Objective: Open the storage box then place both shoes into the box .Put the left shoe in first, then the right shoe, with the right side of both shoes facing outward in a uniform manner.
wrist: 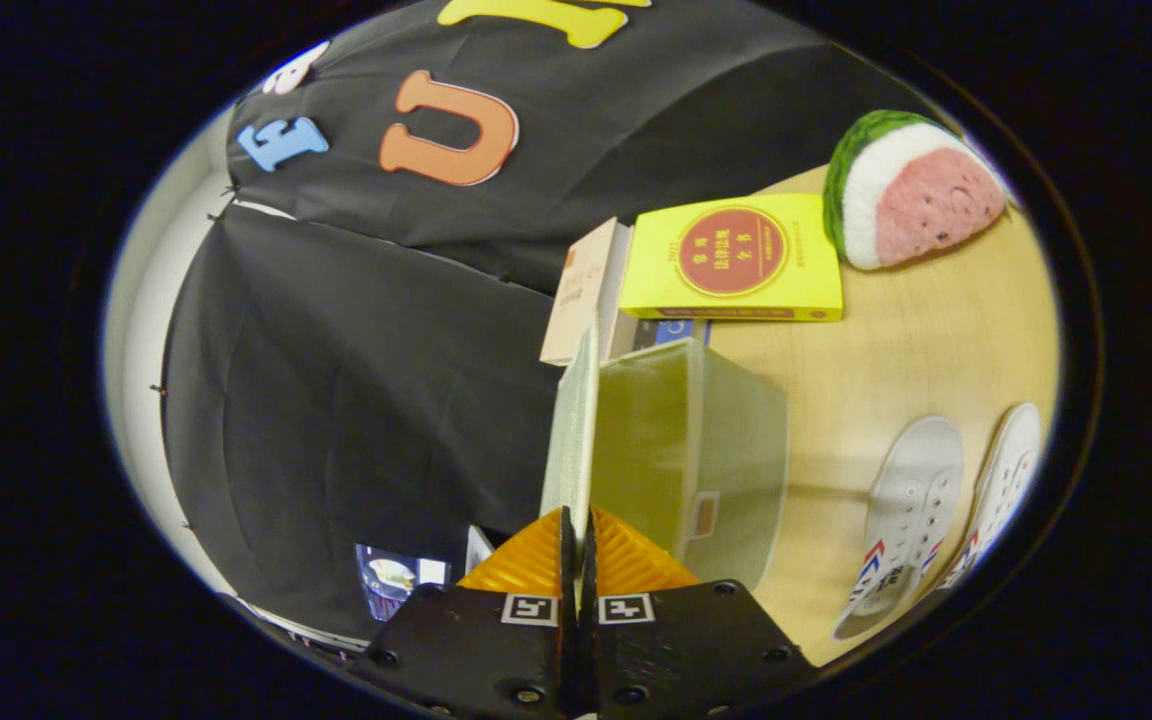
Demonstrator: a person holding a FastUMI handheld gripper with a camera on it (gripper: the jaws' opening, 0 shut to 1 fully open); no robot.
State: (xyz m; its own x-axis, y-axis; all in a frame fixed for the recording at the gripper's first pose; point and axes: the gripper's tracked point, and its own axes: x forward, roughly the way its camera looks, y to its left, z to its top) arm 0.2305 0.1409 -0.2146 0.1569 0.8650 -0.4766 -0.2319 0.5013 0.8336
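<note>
Jaws closed tight on the box lid (570,430), bottom centre of frame; gripper (577,545) pinches the lid's edge, lid standing on edge and running up from the fingertips. Translucent storage box (726,450) sits open just right of the lid, centre frame, on the wooden desk (896,370). Two white shoes (904,525) lie side by side lower right, apart from the box. Yellow book (736,258) and watermelon-slice toy (911,190) upper right, beyond the box.
</note>
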